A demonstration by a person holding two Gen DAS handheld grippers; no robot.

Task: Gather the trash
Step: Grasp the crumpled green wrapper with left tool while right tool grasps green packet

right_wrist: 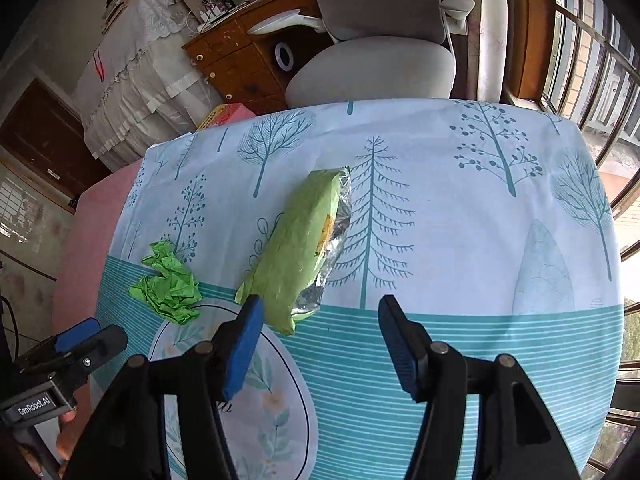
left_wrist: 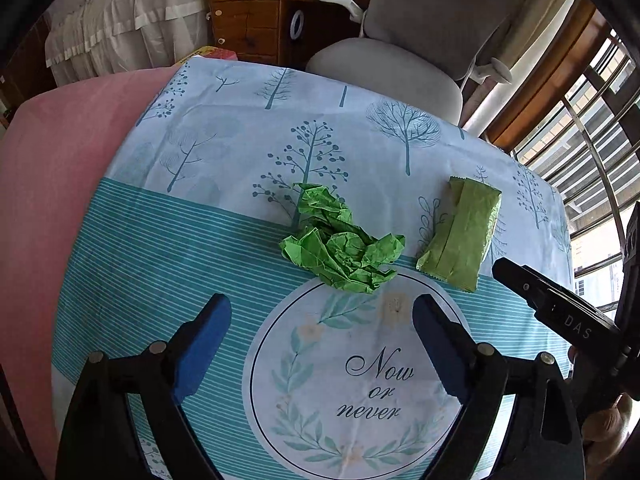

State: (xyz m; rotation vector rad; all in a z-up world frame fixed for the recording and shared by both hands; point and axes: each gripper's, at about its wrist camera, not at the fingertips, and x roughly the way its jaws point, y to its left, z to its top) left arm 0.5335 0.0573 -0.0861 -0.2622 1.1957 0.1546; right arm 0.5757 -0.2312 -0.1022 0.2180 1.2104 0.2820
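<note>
A crumpled green paper (left_wrist: 342,242) lies on the tree-print tablecloth (left_wrist: 224,140), just beyond my open, empty left gripper (left_wrist: 322,320). A green snack wrapper (left_wrist: 462,234) with a silver foil inside lies to its right. In the right wrist view the wrapper (right_wrist: 300,248) sits just ahead of my open, empty right gripper (right_wrist: 320,320), close to its left fingertip (right_wrist: 244,344). The crumpled paper (right_wrist: 170,286) lies further left there. The left gripper (right_wrist: 76,344) shows at the lower left of the right wrist view; the right gripper's body (left_wrist: 560,304) shows at the right of the left wrist view.
A grey office chair (left_wrist: 400,60) stands behind the table's far edge, and a wooden drawer unit (left_wrist: 248,12) behind that. A pink cloth (left_wrist: 52,184) covers the table's left side. Barred windows (left_wrist: 592,128) run along the right.
</note>
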